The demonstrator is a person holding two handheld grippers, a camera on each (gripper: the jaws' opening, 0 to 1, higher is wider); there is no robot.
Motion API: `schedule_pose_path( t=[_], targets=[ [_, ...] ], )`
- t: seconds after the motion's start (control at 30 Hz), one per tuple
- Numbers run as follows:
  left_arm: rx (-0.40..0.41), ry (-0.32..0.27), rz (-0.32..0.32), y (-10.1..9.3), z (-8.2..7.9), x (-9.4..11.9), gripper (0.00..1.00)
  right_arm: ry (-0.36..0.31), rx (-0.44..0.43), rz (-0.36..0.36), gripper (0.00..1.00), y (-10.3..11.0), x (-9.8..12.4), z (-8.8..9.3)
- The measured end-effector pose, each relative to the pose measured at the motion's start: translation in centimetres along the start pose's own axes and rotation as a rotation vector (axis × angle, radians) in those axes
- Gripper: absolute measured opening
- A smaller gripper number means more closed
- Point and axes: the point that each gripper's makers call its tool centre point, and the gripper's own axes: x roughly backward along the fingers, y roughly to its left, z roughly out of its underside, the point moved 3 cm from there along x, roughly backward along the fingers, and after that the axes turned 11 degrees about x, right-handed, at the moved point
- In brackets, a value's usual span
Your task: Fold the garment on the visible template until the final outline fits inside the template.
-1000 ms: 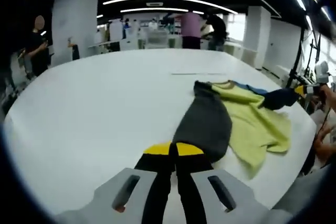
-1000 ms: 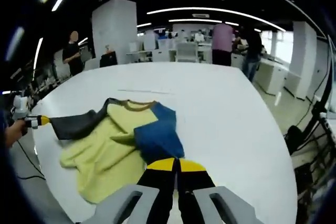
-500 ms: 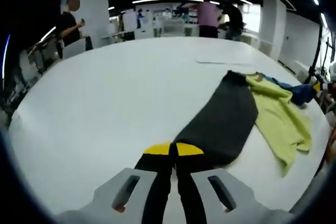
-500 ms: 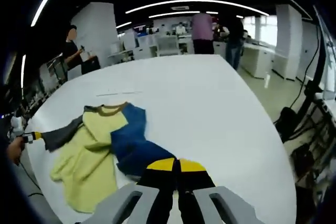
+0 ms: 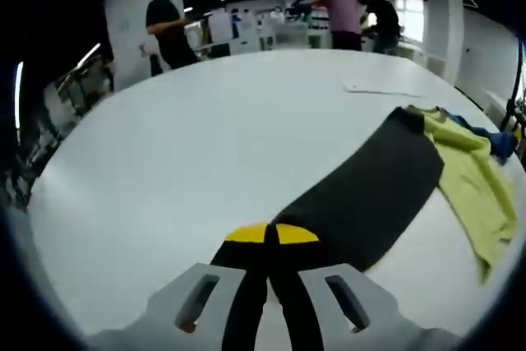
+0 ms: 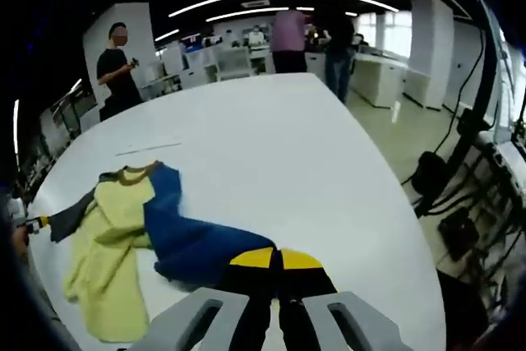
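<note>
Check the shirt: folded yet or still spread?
Spread, not folded. The shirt lies rumpled, its dark sleeve and blue sleeve pulled outward.

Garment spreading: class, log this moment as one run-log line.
left gripper: shut on grey sleeve | right gripper: shut on blue sleeve | garment: yellow body bunched, unfolded | surface: white table

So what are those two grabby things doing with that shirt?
A person is holding a gripper in each hand and spreading a yellow long-sleeved shirt on a big white table. The left gripper is shut on the dark grey sleeve, and the right gripper is shut on the blue sleeve. Both sleeves are pulled out to opposite sides. Nothing is folded yet.
</note>
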Motion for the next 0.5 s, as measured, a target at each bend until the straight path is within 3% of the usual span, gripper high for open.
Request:
schedule_pose_path(
  t=[0.17, 0.33, 0.5],
  targets=[
    [-0.083, 0.043, -0.048, 1.1, 0.3, -0.9, 0.0, 0.027, -0.001, 0.029, 0.0, -1.4, -0.3, 0.4],
    [-0.035, 0.051, -0.061, 2.0, 0.4, -1.5, 0.0, 0.059, 0.001, 0.062, 0.0, -3.1, -0.9, 1.0],
    [-0.051, 0.077, -0.054, 2.0, 0.7, -2.0, 0.0, 0.102, 0.039, 0.079, 0.0, -4.3, -1.7, 1.5]
  ],
)
